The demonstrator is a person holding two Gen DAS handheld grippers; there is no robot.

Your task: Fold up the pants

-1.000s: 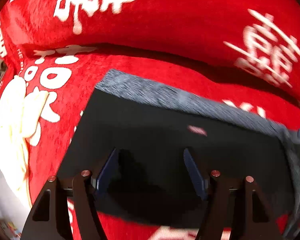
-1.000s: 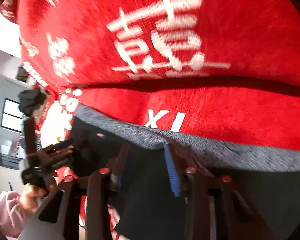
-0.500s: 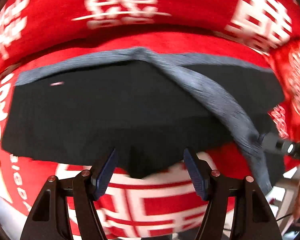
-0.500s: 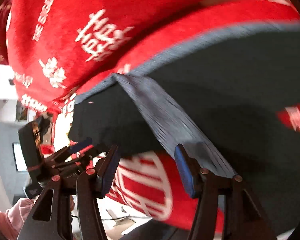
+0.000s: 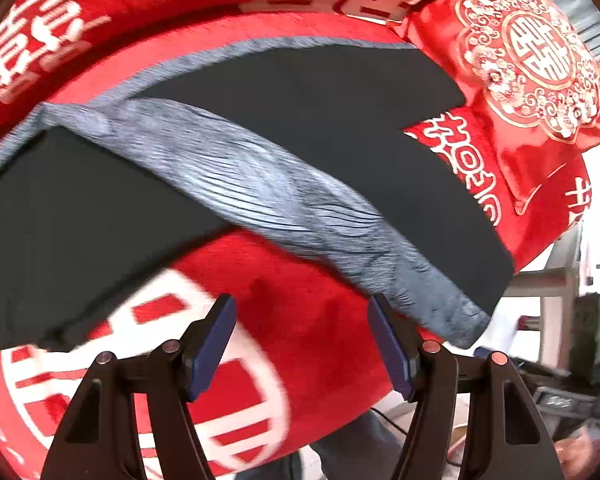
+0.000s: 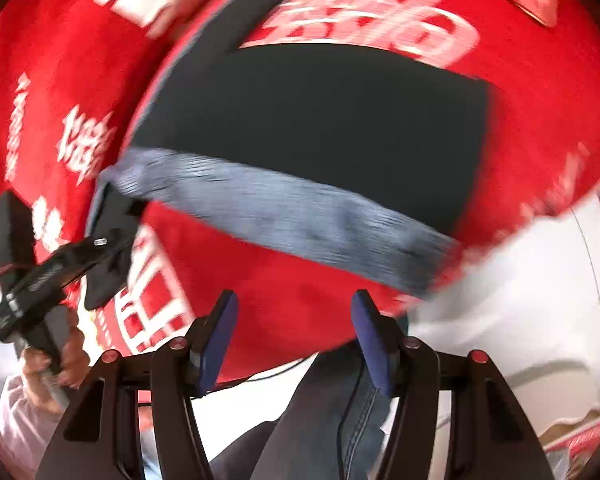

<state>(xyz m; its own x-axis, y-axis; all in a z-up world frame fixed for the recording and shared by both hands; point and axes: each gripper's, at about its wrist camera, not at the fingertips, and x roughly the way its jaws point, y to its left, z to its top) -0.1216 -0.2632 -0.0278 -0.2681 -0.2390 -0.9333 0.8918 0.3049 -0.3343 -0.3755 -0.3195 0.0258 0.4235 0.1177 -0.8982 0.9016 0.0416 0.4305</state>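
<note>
The dark pants [image 5: 340, 120] lie flat on a red blanket [image 5: 180, 60], with their grey waistband [image 5: 260, 200] running slantwise across them. My left gripper [image 5: 300, 320] hangs open over bare blanket just short of the waistband, nothing between its fingers. In the right wrist view the pants [image 6: 320, 128] and the waistband [image 6: 280, 212] lie ahead of my right gripper [image 6: 294, 316]. Its jaws are opening and hold nothing. The left gripper [image 6: 108, 248] shows there at the left, over the pants' far corner, gripped by a hand [image 6: 60, 360].
A red embroidered cushion [image 5: 532, 60] lies at the blanket's far right. The blanket's near edge drops off just below the right gripper, where a leg in blue jeans [image 6: 332, 412] stands. Pale floor and room clutter show to the right.
Both grippers have drawn back from right over the pants to the blanket's near edge, rolling as they went. The right jaws have widened. The waistband now shows in full.
</note>
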